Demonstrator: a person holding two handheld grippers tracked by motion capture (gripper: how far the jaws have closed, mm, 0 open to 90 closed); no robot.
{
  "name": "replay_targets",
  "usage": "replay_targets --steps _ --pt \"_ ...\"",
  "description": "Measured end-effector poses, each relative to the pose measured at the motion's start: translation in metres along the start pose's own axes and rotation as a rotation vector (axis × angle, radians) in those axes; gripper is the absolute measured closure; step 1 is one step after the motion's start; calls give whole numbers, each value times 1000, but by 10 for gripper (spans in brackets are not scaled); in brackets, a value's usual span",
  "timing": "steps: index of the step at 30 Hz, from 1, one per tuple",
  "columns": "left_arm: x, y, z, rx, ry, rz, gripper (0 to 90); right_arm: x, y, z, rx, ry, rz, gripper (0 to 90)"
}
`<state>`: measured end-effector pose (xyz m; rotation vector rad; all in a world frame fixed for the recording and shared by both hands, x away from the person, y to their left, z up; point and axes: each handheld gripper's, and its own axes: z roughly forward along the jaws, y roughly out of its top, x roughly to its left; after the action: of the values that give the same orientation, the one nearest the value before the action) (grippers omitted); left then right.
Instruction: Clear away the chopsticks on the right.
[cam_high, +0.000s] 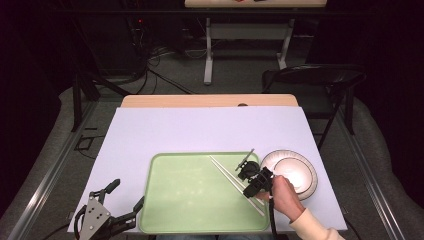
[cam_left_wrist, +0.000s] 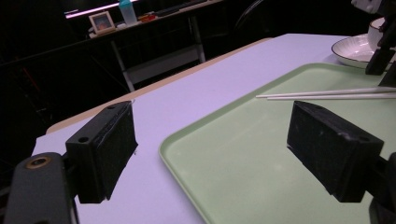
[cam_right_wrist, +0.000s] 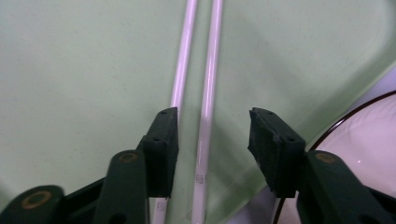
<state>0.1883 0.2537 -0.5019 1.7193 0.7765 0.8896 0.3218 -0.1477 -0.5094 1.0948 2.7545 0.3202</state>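
1. Dark surroundings are framing a table (cam_high: 150, 130) covered by a pale sheet, with a folding chair (cam_high: 320, 80) standing beyond its far right corner.
2. On the near half of the sheet a green tray (cam_high: 190, 200) is being used as the work surface; its left rim is also seen in the left gripper view (cam_left_wrist: 196, 135).
3. Just beside the tray's right edge a plate (cam_high: 311, 184) with a bowl (cam_high: 292, 172) on it is being left untouched.
4. At the near left corner the left gripper (cam_high: 116, 202) is being held idle, jaws wide apart with nothing between them.
5. Over the tray's right part the right gripper (cam_high: 248, 172) is being held by a hand (cam_high: 286, 196); its jaws are parted, with no pad pressing on anything.
6. Two chopsticks (cam_right_wrist: 205, 93) are lying side by side on the tray, running diagonally in the high view (cam_high: 235, 182); one is lying between the right jaws, the other is passing under the left pad.
7. Judged from this, a release of the chopsticks onto the tray is being completed; the next move is calling for the right gripper to be lifted straight clear without the sticks being nudged.
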Motion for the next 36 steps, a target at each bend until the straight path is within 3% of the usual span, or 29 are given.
replay_targets --steps 7,12,16,22,26,33,34,36 --pt "0 0 0 1 0 2 154 -1 0 -25 -108 43 -68 336" --pt "0 0 0 3 -1 3 154 -2 -2 -44 -183 32 -128 187" --pt "0 0 0 4 -2 5 154 -10 -8 -57 -256 25 -156 141" --pt "0 0 0 6 -3 4 154 -23 -19 -71 -322 9 -157 63" --pt "0 0 1 7 -4 4 154 -37 -35 -83 -388 -14 -123 35" --pt "0 0 1 8 -4 2 154 -48 -56 -91 -466 -42 -90 18" --pt "0 0 1 7 -3 1 154 -50 -64 -91 -487 -55 -67 14" --pt "0 0 1 8 -3 -1 154 -51 -66 -91 -489 -53 -63 8"
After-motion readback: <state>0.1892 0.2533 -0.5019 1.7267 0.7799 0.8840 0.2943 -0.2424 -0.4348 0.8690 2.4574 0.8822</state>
